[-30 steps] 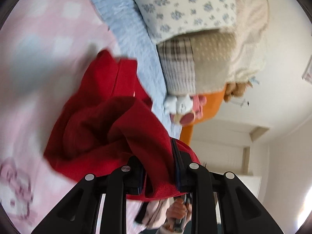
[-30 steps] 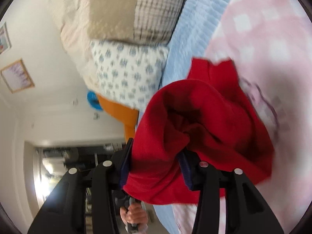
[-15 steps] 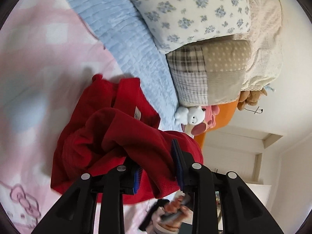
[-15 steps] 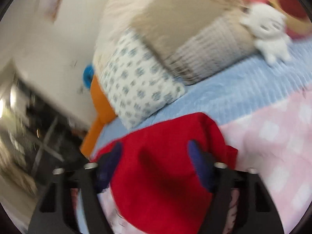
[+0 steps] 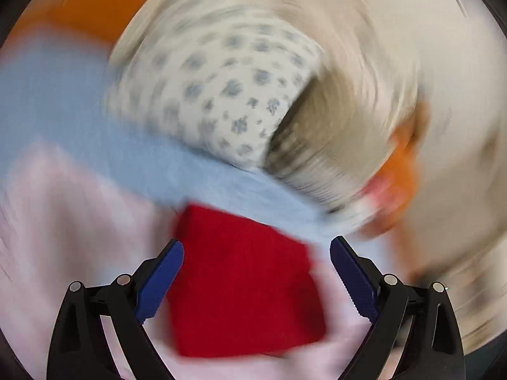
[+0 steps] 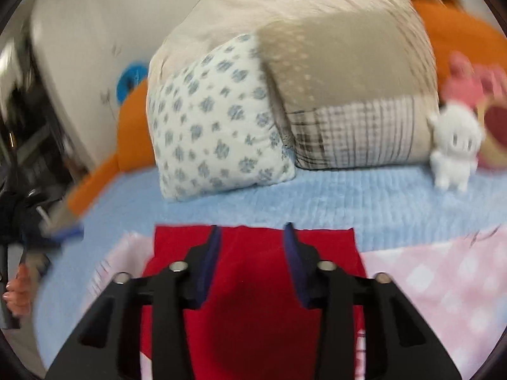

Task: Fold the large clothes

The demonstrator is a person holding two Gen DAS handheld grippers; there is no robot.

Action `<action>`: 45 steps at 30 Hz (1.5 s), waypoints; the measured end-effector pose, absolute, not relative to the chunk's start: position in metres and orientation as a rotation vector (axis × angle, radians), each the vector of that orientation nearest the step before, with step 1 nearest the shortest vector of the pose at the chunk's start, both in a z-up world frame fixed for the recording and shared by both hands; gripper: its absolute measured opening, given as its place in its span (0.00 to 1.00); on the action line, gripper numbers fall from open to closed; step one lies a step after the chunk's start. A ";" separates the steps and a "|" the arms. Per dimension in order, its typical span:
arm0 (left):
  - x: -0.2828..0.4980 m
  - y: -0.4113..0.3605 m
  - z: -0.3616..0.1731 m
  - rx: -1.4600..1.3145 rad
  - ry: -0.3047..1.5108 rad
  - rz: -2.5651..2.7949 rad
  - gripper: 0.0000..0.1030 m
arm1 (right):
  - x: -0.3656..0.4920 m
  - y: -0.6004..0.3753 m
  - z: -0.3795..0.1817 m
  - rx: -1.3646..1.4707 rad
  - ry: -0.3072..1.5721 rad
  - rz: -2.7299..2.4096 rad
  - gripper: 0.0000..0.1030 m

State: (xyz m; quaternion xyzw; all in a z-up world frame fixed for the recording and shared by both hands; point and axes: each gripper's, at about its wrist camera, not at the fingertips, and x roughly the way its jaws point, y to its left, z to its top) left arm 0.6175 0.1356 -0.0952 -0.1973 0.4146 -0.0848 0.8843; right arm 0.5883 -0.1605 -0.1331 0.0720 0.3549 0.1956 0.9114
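A red garment [image 6: 253, 316] lies folded into a flat rectangle on the pink checked blanket [image 6: 443, 285]. In the right wrist view my right gripper [image 6: 252, 226] hovers over its far edge. The jaws are closing with a moderate gap, and the pads press on nothing. The left wrist view is badly blurred by motion. There the red garment [image 5: 240, 278] lies below my left gripper [image 5: 256, 242], whose jaws are opening wide. The blue pads [image 5: 161, 278] stand clear of the cloth on both sides.
Beyond the garment runs a light blue quilted cover [image 6: 317, 196]. Behind it are a floral pillow [image 6: 215, 133], a beige and plaid pillow [image 6: 348, 101], an orange cushion [image 6: 459, 22] and a white plush toy [image 6: 453, 145]. A person's hand [image 6: 16, 288] shows at the left edge.
Both grippers have let go of the bunched red garment, which now lies folded flat. Both views have rolled upright. The left jaws have spread wide; the right jaws opened, then narrowed.
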 end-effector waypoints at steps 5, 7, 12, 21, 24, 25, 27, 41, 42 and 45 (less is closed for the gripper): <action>0.667 0.027 -0.146 0.249 0.860 0.012 0.91 | 0.597 -0.147 -0.162 0.002 0.794 0.307 0.22; 0.698 0.023 -0.182 0.287 0.958 0.084 0.91 | 0.608 -0.152 -0.194 -0.050 0.860 0.240 0.21; 0.722 0.058 -0.254 -0.048 1.176 -0.011 0.91 | 0.593 -0.203 -0.261 0.081 0.820 0.218 0.18; 0.633 0.073 -0.187 -0.182 0.914 -0.187 0.85 | 0.551 -0.229 -0.215 0.203 0.762 0.311 0.22; 0.587 0.068 -0.182 -0.156 0.895 -0.270 0.85 | 0.503 -0.240 -0.197 0.249 0.690 0.409 0.22; 0.573 0.065 -0.188 -0.135 0.893 -0.278 0.85 | 0.488 -0.239 -0.199 0.224 0.702 0.412 0.22; 0.560 0.062 -0.208 -0.078 0.915 -0.234 0.85 | 0.477 -0.236 -0.212 0.214 0.762 0.435 0.19; 0.507 0.146 -0.237 -0.622 1.146 -0.238 0.97 | 0.476 -0.308 -0.242 0.974 1.070 0.458 0.95; 0.507 0.150 -0.247 -0.664 1.170 -0.224 0.97 | 0.476 -0.305 -0.250 1.035 1.105 0.473 0.95; 0.503 0.157 -0.279 -0.803 1.201 -0.218 0.97 | 0.479 -0.292 -0.261 1.044 1.161 0.455 0.95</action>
